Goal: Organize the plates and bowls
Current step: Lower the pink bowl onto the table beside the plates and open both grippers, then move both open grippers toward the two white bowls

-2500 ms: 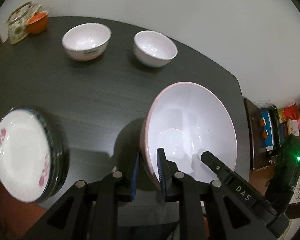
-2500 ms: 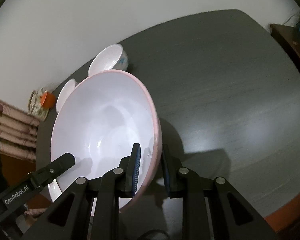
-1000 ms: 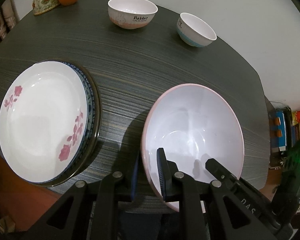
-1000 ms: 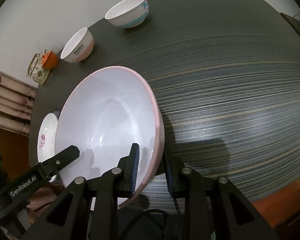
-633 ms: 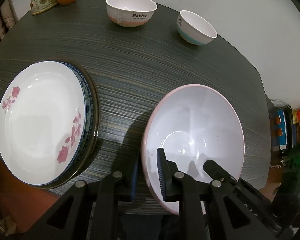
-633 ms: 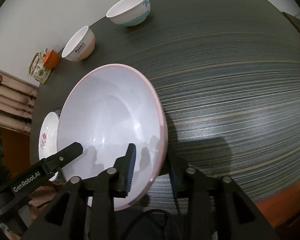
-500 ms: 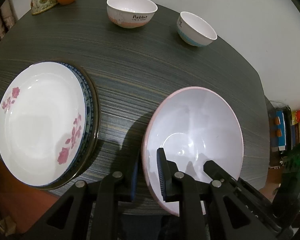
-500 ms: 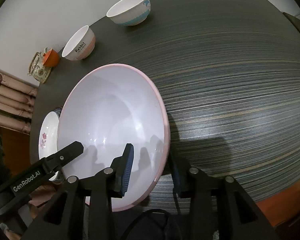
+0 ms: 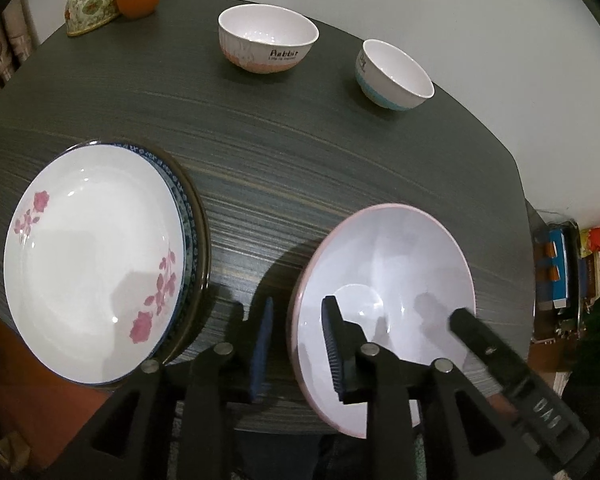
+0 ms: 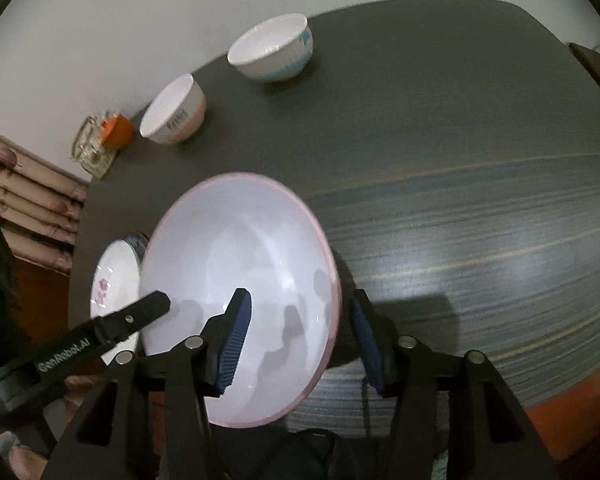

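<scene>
The large pink-rimmed bowl (image 9: pixel 384 280) sits on the dark desk (image 9: pixel 260 160), just right of the stack of plates (image 9: pixel 96 260). Both grippers have just been opening: the left gripper (image 9: pixel 296 344) straddles the near-left rim with its fingers apart and off the wall, and the right gripper (image 10: pixel 300 336) straddles the right rim, its fingers wider apart. The likely risk is in withdrawing: a finger still inside could catch the rim and tip or slide the bowl toward the near desk edge or into the plates. The Rabbit bowl (image 9: pixel 268 38) and blue-banded bowl (image 9: pixel 394 74) stand well apart, unstacked.
</scene>
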